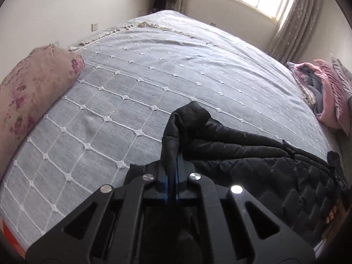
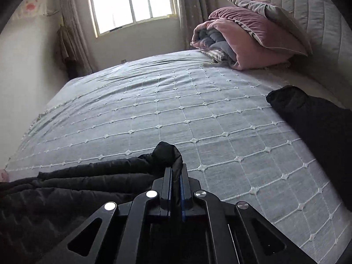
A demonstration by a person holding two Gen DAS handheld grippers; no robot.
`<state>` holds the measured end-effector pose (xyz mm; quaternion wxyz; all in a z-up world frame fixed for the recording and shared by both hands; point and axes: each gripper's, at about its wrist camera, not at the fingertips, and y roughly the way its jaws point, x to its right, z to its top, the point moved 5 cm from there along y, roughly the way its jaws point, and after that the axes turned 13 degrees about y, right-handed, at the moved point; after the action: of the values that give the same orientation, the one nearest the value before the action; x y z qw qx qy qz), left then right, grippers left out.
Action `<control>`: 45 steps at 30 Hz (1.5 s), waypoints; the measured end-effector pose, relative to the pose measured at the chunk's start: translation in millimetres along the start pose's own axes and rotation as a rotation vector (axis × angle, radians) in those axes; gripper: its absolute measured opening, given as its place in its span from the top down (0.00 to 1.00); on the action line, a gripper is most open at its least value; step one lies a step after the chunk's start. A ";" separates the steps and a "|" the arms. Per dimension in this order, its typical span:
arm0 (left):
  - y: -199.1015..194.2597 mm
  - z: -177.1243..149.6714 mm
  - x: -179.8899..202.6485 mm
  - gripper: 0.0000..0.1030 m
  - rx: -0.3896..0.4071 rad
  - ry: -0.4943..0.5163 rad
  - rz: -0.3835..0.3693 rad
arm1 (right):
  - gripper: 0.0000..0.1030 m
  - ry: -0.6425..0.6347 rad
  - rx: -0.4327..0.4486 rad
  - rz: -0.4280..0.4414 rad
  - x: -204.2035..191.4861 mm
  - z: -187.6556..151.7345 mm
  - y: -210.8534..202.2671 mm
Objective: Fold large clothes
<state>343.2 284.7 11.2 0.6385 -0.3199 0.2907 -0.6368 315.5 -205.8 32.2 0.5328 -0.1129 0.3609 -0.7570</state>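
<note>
A black quilted puffer jacket point(image 1: 253, 154) is held up over a bed with a grey-blue grid-stitched cover point(image 1: 154, 77). My left gripper point(image 1: 172, 165) is shut on a bunched edge of the jacket, which spreads to the right of it. My right gripper point(image 2: 176, 173) is shut on another bunched edge of the same jacket point(image 2: 66, 187), which spreads to its left. A separate black piece of fabric point(image 2: 319, 132) lies on the bed cover point(image 2: 176, 110) at the right; I cannot tell whether it belongs to the jacket.
A floral bolster pillow point(image 1: 33, 92) lies at the bed's left edge. Folded pink and grey quilts and pillows point(image 2: 253, 41) are stacked by the grey padded headboard point(image 2: 319, 26); they also show in the left wrist view point(image 1: 325, 94). A window point(image 2: 132, 2) with curtains is at the far wall.
</note>
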 end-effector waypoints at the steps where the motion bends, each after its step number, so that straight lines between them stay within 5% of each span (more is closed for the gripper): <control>1: 9.8 0.6 -0.7 0.95 -0.013 -0.004 0.015 | 0.95 -0.015 0.001 -0.016 -2.7 -0.6 7.8; 13: 75.9 -24.1 10.8 0.92 -0.045 0.012 0.104 | 0.94 -0.027 -0.160 -0.099 16.2 -28.9 85.2; 20: 58.4 -33.9 -7.7 0.73 -0.010 -0.077 0.089 | 0.80 0.053 -0.135 -0.050 20.0 -23.8 58.3; 22: 32.6 -35.7 -23.4 0.63 0.034 -0.171 0.074 | 0.65 0.109 -0.113 0.052 20.4 -12.1 24.3; 23: 21.8 -37.3 -28.0 0.52 0.053 -0.199 0.072 | 0.40 0.129 -0.086 0.075 21.7 -6.9 6.7; 25: -11.2 -39.9 -32.3 0.46 0.094 -0.225 0.069 | 0.13 0.169 -0.008 0.126 25.5 -1.7 -36.7; 28: -51.5 -45.0 -18.9 0.44 0.129 -0.182 0.070 | 0.13 0.189 -0.032 0.215 21.3 -8.4 -77.4; 31: -93.0 -56.5 18.7 0.29 0.146 -0.134 0.044 | 0.13 0.214 -0.104 0.299 7.5 -33.0 -102.7; 32: -102.6 -59.3 31.9 0.23 0.146 -0.109 0.034 | 0.13 0.198 -0.134 0.303 -1.0 -43.7 -107.8; 38: -122.4 -76.7 131.8 0.21 0.068 0.143 -0.043 | 0.13 -0.070 -0.225 0.308 -69.0 -118.6 -121.9; 45: -47.8 -117.7 153.6 0.21 0.004 0.204 -0.062 | 0.13 -0.395 -0.227 0.146 -100.4 -184.7 -82.6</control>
<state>224.6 127.5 -19.8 0.5861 -0.2612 0.3427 -0.6861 193.8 -23.7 -23.1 0.6303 -0.2913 0.3397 -0.6344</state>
